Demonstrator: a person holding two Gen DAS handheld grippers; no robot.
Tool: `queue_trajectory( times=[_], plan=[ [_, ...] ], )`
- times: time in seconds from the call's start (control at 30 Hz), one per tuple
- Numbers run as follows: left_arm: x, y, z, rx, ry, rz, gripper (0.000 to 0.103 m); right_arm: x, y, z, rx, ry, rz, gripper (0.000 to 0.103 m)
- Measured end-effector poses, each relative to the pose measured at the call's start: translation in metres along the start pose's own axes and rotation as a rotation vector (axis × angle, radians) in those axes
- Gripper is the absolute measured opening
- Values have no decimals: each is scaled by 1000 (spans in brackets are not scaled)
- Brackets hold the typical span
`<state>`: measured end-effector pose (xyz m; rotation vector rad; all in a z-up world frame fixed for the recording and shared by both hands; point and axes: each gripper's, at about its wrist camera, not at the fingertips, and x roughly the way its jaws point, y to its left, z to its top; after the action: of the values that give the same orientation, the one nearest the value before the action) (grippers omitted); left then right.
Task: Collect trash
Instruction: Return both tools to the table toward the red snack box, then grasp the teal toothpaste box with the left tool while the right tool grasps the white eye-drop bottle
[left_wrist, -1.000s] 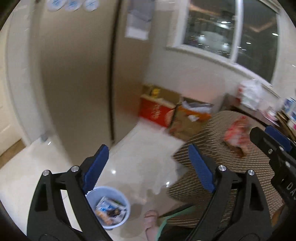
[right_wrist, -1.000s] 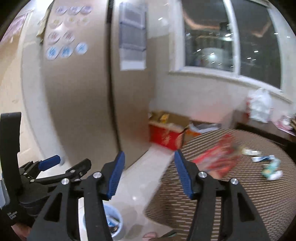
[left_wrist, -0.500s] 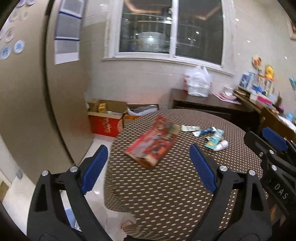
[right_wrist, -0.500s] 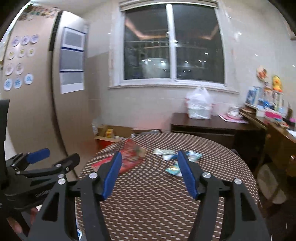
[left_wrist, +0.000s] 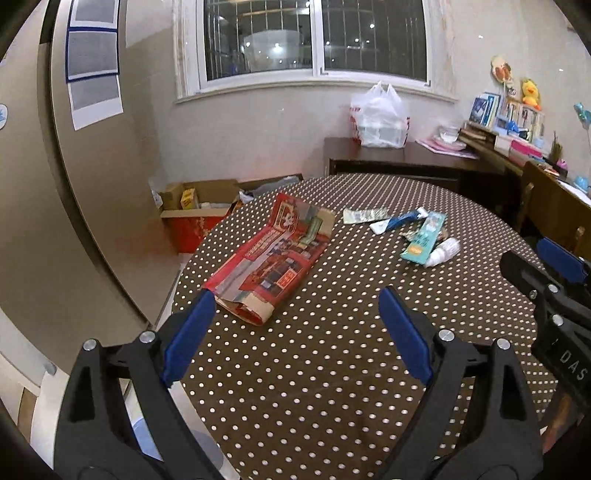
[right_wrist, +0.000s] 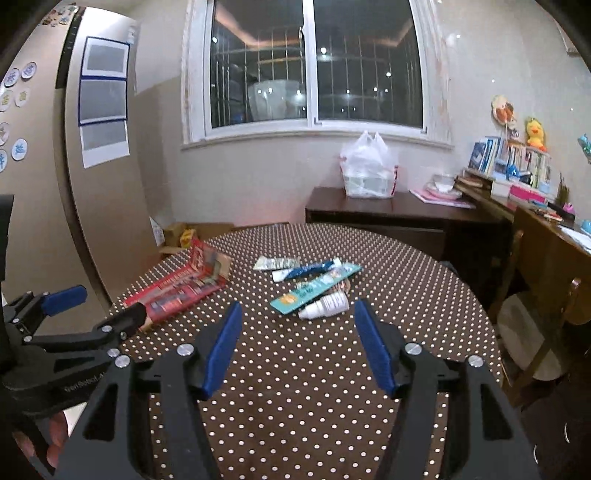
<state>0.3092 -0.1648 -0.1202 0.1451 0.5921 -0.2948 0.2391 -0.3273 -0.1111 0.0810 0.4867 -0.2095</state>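
Note:
On the round dotted table (left_wrist: 332, 369) (right_wrist: 295, 387) lies a flattened red carton (left_wrist: 273, 258) (right_wrist: 181, 288) at the left. To its right lies a cluster of small trash: a teal toothpaste box (left_wrist: 424, 236) (right_wrist: 314, 290), a blue-white tube (left_wrist: 397, 221) (right_wrist: 306, 269), a silver wrapper (left_wrist: 364, 215) (right_wrist: 275, 263) and a small white bottle (left_wrist: 443, 252) (right_wrist: 325, 305). My left gripper (left_wrist: 295, 325) hangs open just short of the carton's near end. Open and empty, my right gripper (right_wrist: 297, 336) hovers short of the white bottle.
A dark sideboard (right_wrist: 388, 210) with a white plastic bag (right_wrist: 367, 171) stands under the window. Cardboard boxes (left_wrist: 195, 210) sit on the floor by the beige cabinet (left_wrist: 74, 221). A wooden chair (right_wrist: 535, 314) and a cluttered shelf (right_wrist: 517, 173) are at the right.
Both views have swung right from the cabinet, floor and blue bin to the table. The carton and small trash now lie in front of both grippers. Neither gripper has taken hold of anything.

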Motion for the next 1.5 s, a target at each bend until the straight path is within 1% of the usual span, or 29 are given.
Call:
queue_trajectory(
  times=[0.1,0.2,0.33,0.53,0.67,0.83,0.9,1.03,1.17,1.3,1.37,1.4,1.47,1.5],
  plan=[
    [13,9,-1,-14,29,2,88,11,-1,-2,5,23,2,62],
    [29,22,-4,-44,77,-18,88,22,-1,-2,5,48,5,62],
    [47,29,-6,-55,128,-37,88,36,-6,-2,24,83,17,64],
    [76,34,-3,-50,179,-29,88,49,-10,-3,22,113,1,65],
    [84,27,3,-37,181,-39,88,61,-17,-4,40,135,-12,66],
    [89,-3,14,14,172,-85,88,71,-31,-4,80,160,-24,66],
    [90,-18,20,47,163,-98,88,74,-38,-3,85,164,-50,66],
    [98,-54,35,96,161,-172,88,78,-54,-2,105,174,-86,66],
    [115,-89,48,140,174,-248,88,82,-77,-1,144,179,-121,66],
    [138,-112,58,153,204,-269,87,89,-93,2,163,181,-135,68],
    [148,-117,62,146,231,-280,79,95,-98,4,162,188,-138,68],
    [152,-120,63,145,243,-283,78,97,-99,5,162,188,-138,68],
    [162,-125,65,139,274,-310,72,102,-102,7,165,190,-142,68],
    [164,-127,66,132,274,-316,71,104,-104,8,173,190,-139,68]
  ],
)
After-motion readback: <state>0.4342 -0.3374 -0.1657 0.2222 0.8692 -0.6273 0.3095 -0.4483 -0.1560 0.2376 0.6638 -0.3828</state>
